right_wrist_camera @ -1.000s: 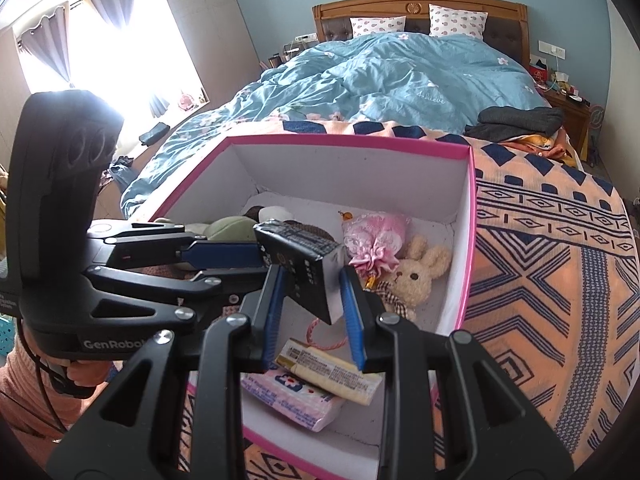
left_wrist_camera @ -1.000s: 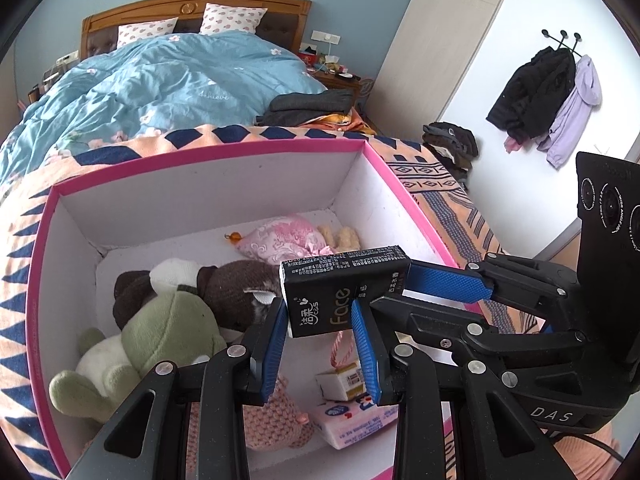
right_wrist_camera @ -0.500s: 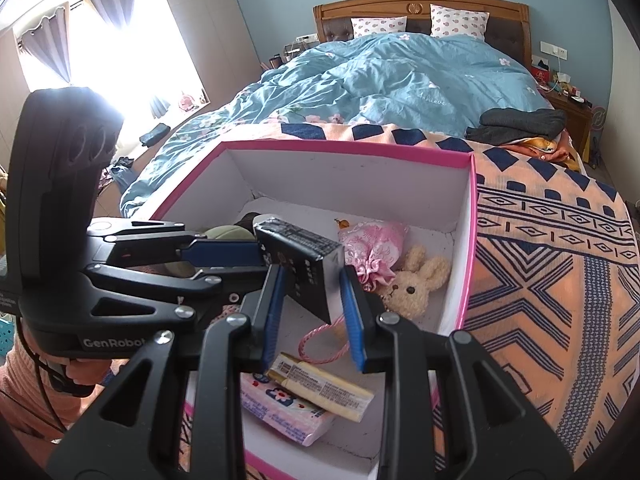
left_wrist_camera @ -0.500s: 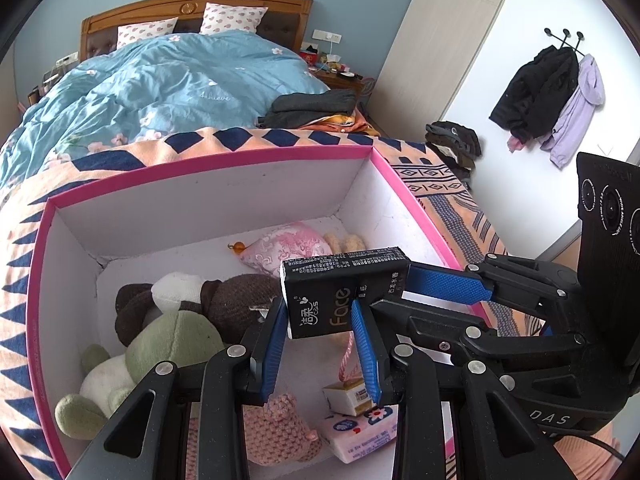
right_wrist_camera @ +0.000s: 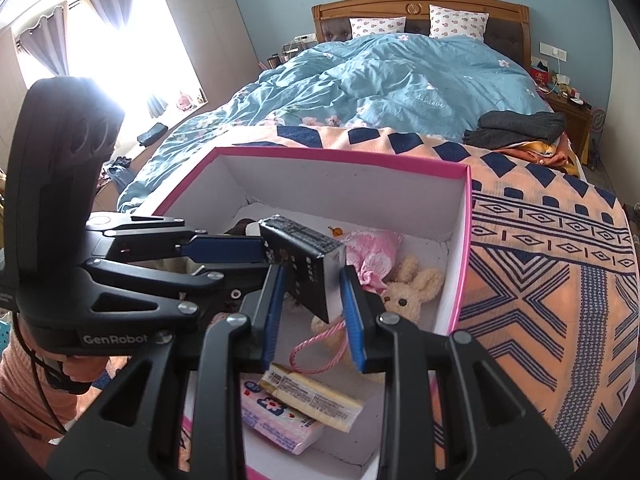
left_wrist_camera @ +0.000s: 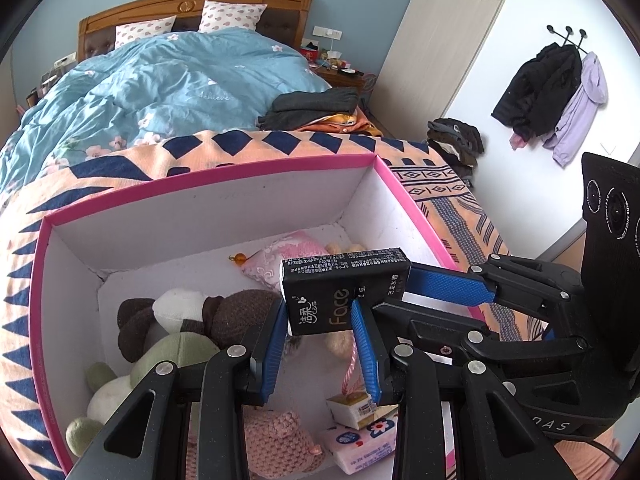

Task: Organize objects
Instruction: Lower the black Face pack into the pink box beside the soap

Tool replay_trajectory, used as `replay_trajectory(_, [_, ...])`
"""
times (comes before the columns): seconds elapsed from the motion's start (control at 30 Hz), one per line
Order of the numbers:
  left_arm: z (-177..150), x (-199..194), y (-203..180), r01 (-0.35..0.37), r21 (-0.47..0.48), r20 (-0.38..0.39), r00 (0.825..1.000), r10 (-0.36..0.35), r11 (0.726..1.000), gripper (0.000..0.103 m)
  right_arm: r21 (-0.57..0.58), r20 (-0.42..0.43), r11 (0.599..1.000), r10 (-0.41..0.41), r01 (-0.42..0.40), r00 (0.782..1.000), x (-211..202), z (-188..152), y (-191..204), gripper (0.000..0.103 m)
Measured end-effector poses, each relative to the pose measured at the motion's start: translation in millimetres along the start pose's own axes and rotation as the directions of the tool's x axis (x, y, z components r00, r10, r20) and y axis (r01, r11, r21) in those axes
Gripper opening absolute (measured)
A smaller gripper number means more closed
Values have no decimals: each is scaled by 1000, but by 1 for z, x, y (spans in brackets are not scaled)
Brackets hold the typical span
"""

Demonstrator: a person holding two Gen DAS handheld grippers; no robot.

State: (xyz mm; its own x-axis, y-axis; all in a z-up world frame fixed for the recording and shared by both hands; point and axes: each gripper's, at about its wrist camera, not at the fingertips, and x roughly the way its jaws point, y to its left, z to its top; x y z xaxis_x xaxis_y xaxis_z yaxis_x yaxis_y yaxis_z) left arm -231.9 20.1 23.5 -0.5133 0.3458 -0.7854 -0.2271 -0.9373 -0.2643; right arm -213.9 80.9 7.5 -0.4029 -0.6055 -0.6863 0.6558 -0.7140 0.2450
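A black tissue pack marked "Face" hangs over the open pink-rimmed white box. My left gripper is shut on its lower left end, blue pads pressing both faces. My right gripper is shut on the same black tissue pack at its other end. Each gripper reaches into the other's view from the side, the right gripper from the right and the left gripper from the left. The pack is above the box, not touching what lies inside.
The box lies on a patterned orange blanket at the foot of a bed. Inside are a brown-and-white plush, a green plush, a pink pouch, a cream bunny, a yellow pack and a flowered tissue pack.
Both grippers keep their hold on the black pack. The box and its contents have slid slightly lower in both views.
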Motion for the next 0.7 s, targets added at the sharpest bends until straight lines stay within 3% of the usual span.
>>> replay_trajectory(0.7, [21,14,9,-11,-8,-31,999,11,1000,32,0,-17,1000,8,-8,1000,11,14,-10,32])
